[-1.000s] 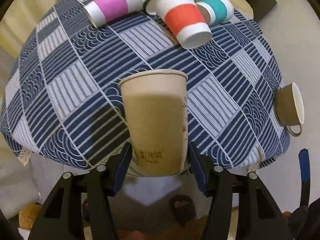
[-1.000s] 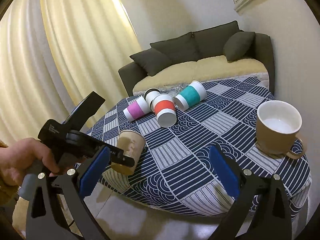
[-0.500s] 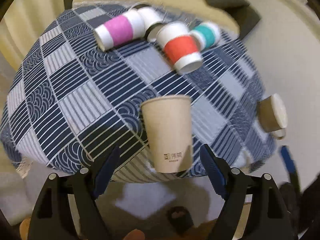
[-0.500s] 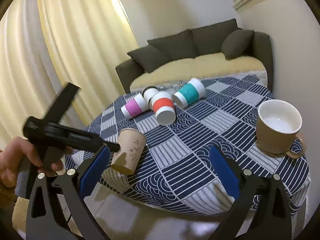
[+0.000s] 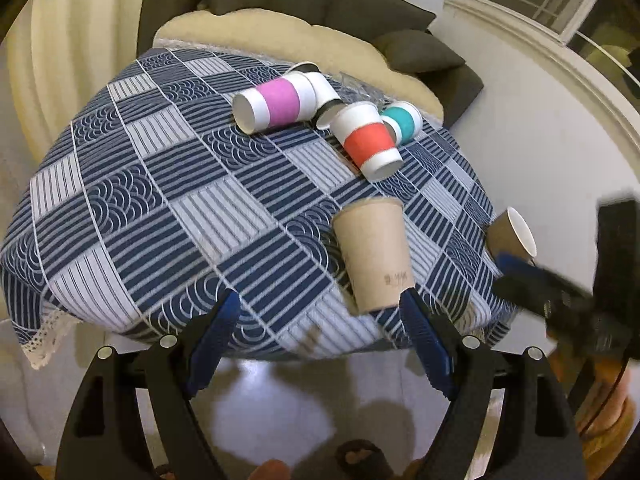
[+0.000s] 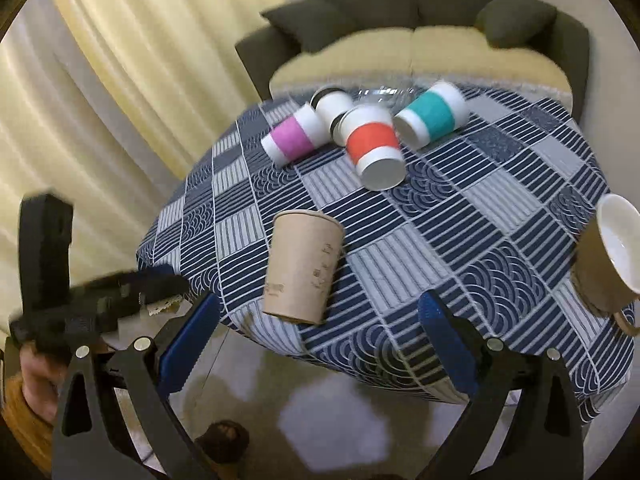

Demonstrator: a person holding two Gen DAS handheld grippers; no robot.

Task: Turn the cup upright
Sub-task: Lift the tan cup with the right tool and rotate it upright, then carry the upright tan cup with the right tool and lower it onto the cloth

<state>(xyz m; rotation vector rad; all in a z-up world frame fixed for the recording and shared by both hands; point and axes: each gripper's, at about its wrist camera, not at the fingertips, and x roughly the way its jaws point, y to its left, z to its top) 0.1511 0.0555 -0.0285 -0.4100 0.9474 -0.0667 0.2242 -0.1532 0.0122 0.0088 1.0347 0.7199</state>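
Note:
A plain brown paper cup [image 5: 374,254] stands upright, mouth up, near the front edge of the table; it also shows in the right wrist view [image 6: 302,266]. My left gripper [image 5: 320,320] is open and empty, pulled back off the table edge, with the cup just ahead of its right finger. My right gripper [image 6: 318,330] is open and empty, in front of the table edge below the cup. The left gripper also shows at the left of the right wrist view [image 6: 120,292].
Several banded paper cups lie on their sides at the back: pink [image 5: 272,106], red [image 5: 366,140], teal [image 5: 402,122], white [image 5: 320,88]. A brown mug [image 6: 608,256] stands at the right edge. The blue patterned tablecloth [image 5: 160,200] covers the table. A sofa [image 6: 420,40] stands behind.
My left gripper has opened, let go of the brown cup and drawn back from the table. The cup now stands on the cloth. My right gripper has moved closer to the table.

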